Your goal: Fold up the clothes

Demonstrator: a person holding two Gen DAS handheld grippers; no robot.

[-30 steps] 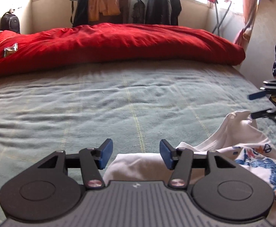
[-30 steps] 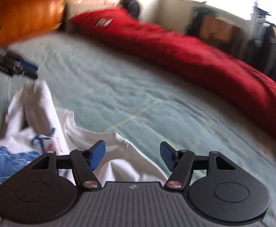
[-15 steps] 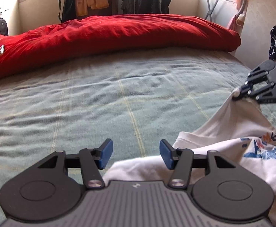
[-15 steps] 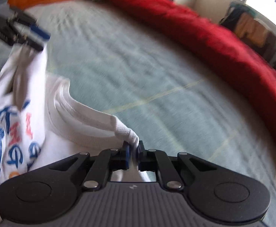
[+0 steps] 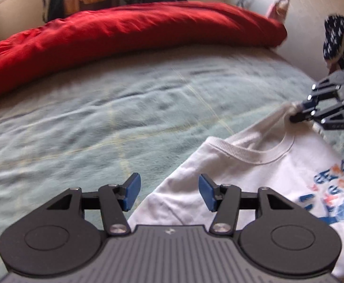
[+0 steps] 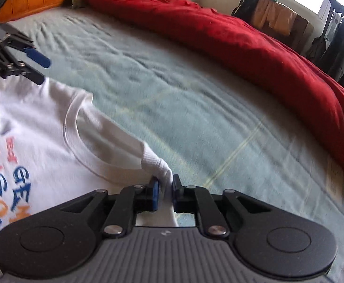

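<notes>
Green blanket (image 5: 115, 118) across the bed, filling the middle of both views, rumpled and crossed by thin pale lines. Red duvet (image 5: 129, 30) heaped along the far edge, running across the upper part of the left wrist view and down the upper right of the right wrist view. White t-shirt (image 5: 254, 172) with a blue and orange print, lying on the blanket at lower right of the left wrist view and lower left of the right wrist view, neckline facing the duvet. Clothes on a rack (image 6: 275, 16) by the window, upper right of the right wrist view. Right gripper (image 6: 164, 192) at bottom centre of its own view, jaws nearly closed and pinching a bunched bit of the t-shirt by the collar, having just eased apart slightly with the cloth between them. Left gripper (image 5: 167, 192) at bottom centre of its view, jaws about half open, nothing clamped, hovering at the shirt's shoulder edge, one blue pad (image 5: 133, 191) over the blanket.
</notes>
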